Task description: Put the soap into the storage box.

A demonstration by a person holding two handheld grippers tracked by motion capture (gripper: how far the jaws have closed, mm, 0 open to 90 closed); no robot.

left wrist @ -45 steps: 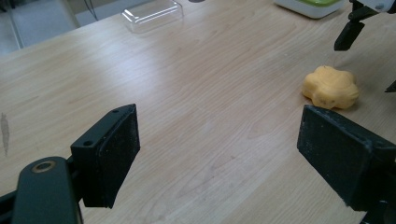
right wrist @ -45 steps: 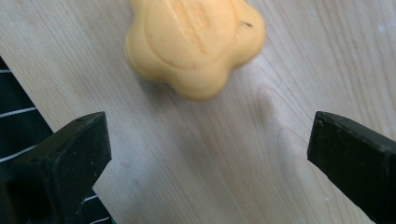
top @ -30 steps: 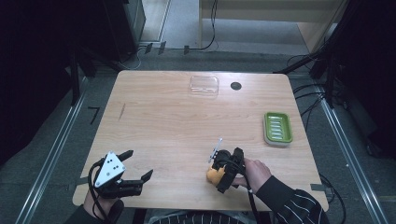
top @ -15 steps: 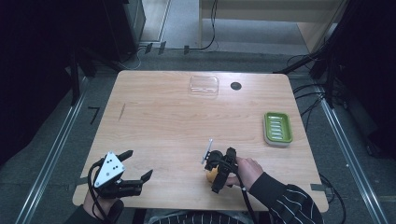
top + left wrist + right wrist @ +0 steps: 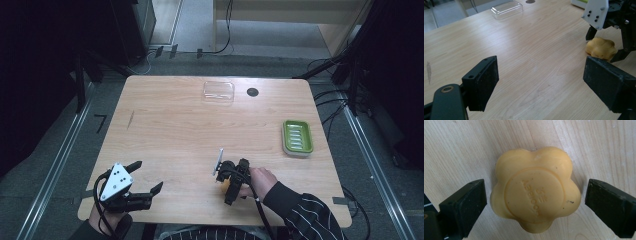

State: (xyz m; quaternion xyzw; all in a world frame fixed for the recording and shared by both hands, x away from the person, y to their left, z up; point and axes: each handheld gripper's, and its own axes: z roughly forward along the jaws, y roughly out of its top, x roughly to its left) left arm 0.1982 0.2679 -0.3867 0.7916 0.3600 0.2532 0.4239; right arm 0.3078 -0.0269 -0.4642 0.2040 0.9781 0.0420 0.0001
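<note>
Dim room, black racks and cables around a light wooden table [image 5: 165, 125]. Right gripper [image 5: 534, 202] points down at a yellow flower-shaped bar of soap [image 5: 535, 188] lying flat on the wood near the person's edge. Jaws are parted wider than the soap, one on each side, small gap on both, nothing gripped yet. From the left gripper view the same soap [image 5: 601, 48] sits between the right gripper's [image 5: 616, 35] jaw tips. Left gripper [image 5: 137, 182] rests off to that gripper's side, well apart, jaws wide and empty.

Soap orientation: embossed round face up, toward the camera. Lettering runs roughly along the right gripper's closing-normal direction, top to bottom in its view. No real long axis, it's a near-round five-lobe shape.

Risks, my guess:
- Jaws land on curved lobes, not flats; soap could rotate or squirt out on closing.
- Soap is slick; light squeeze may let it slip on lift.
- Left jaw looks slightly closer than the other, so first contact may shove it sideways.

Farther out from the right gripper: green ribbed soap dish [image 5: 297, 137], and a clear plastic lid [image 5: 218, 91] at the far edge.
</note>
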